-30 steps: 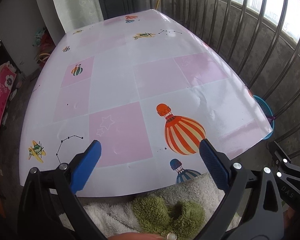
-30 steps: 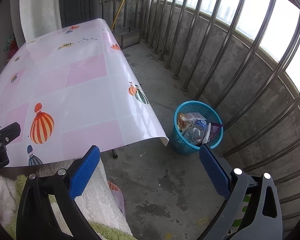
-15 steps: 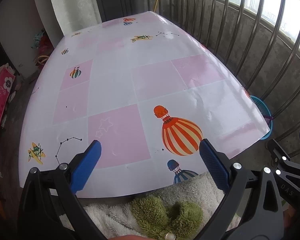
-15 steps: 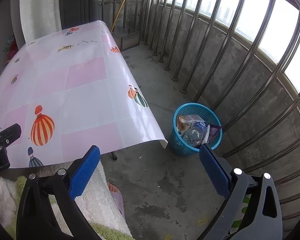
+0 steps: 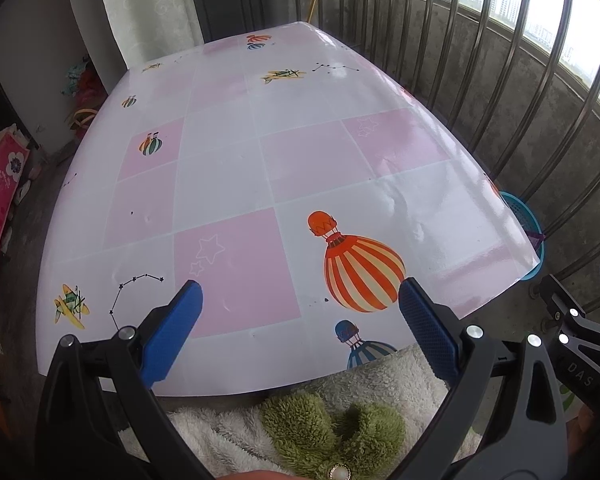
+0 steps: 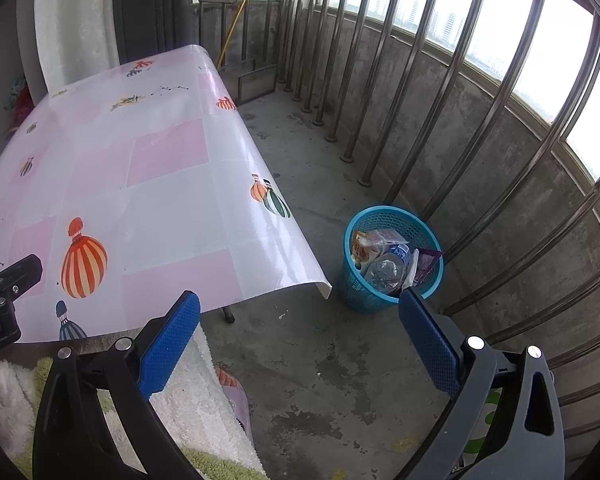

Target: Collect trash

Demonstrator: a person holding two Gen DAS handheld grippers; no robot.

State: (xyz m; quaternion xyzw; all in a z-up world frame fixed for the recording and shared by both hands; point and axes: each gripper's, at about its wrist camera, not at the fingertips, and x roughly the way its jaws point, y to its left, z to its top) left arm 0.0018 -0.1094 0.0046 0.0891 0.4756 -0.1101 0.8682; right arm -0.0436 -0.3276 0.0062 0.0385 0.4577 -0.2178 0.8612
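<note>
A blue mesh trash basket [image 6: 392, 258] stands on the concrete floor right of the table, holding a crushed plastic bottle [image 6: 386, 270] and snack wrappers [image 6: 366, 242]. Its rim peeks past the table's right edge in the left wrist view [image 5: 526, 216]. My left gripper [image 5: 300, 308] is open and empty above the near edge of the table [image 5: 260, 152]. My right gripper [image 6: 300, 320] is open and empty above the floor, near the table's corner, short of the basket. I see no loose trash on the table.
The table [image 6: 172, 184] has a glossy pink-and-white cloth with balloon prints. Metal railing bars [image 6: 452, 92] and a low concrete wall run along the right. A fluffy white and green garment [image 5: 332, 424] lies below. A red floral cloth [image 5: 0, 188] is at far left.
Both grippers have drawn back and up a little, so the table and basket look slightly farther off. Both stay open and empty.
</note>
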